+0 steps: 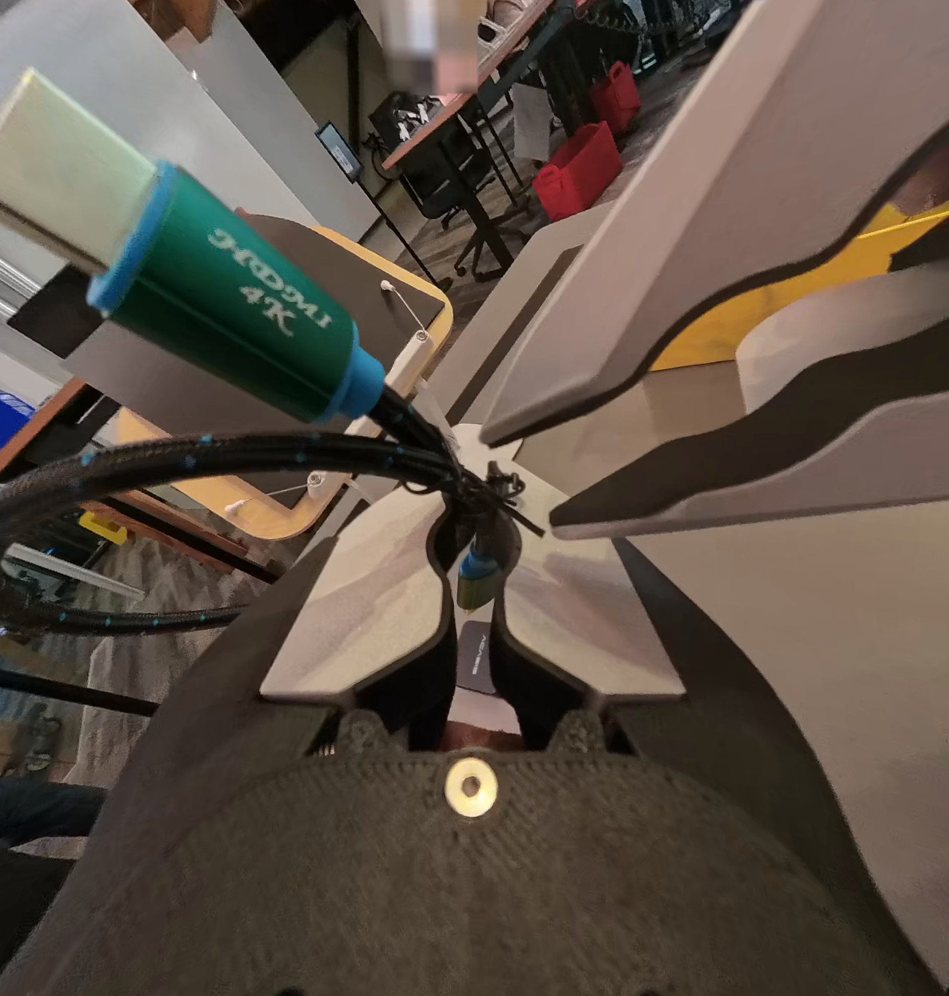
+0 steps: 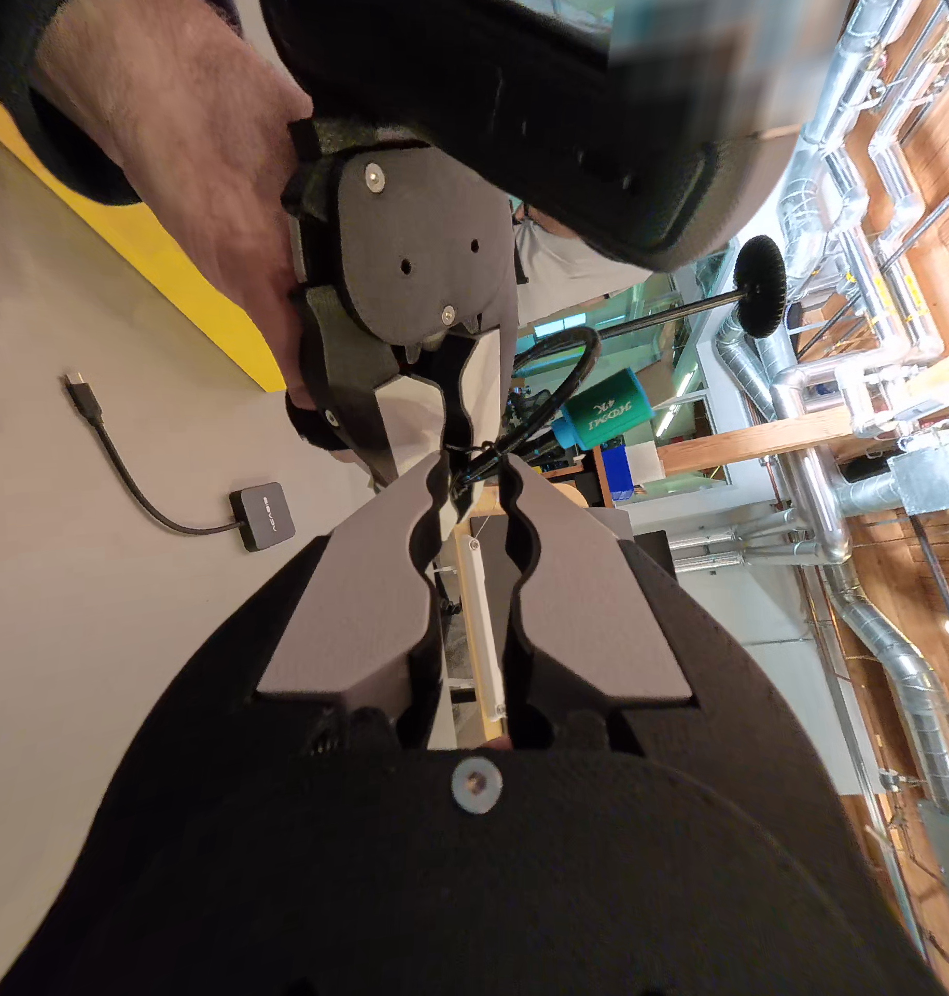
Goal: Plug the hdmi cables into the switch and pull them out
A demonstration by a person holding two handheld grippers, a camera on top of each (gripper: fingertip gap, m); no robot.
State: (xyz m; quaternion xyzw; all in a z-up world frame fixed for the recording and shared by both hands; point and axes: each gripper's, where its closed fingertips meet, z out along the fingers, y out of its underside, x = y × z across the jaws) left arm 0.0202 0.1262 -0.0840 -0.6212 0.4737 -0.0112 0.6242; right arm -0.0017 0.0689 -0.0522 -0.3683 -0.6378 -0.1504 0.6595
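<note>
HDMI cable bundle [image 1: 203,458], black braid tied in a coil, held off the grey table [image 2: 84,620]: left gripper [image 1: 475,517] pinches it at the tie, one green plug [image 1: 235,302] free in the air, the other [image 1: 478,579] hanging between its fingers. Right gripper [image 2: 475,466], jaws narrowly apart, tips beside the tie; grip unclear. Switch [image 2: 267,516] lies on the table, well apart.

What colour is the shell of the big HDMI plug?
Green, with blue rings at both ends; the HDMI plug shows best in the left wrist view.
</note>
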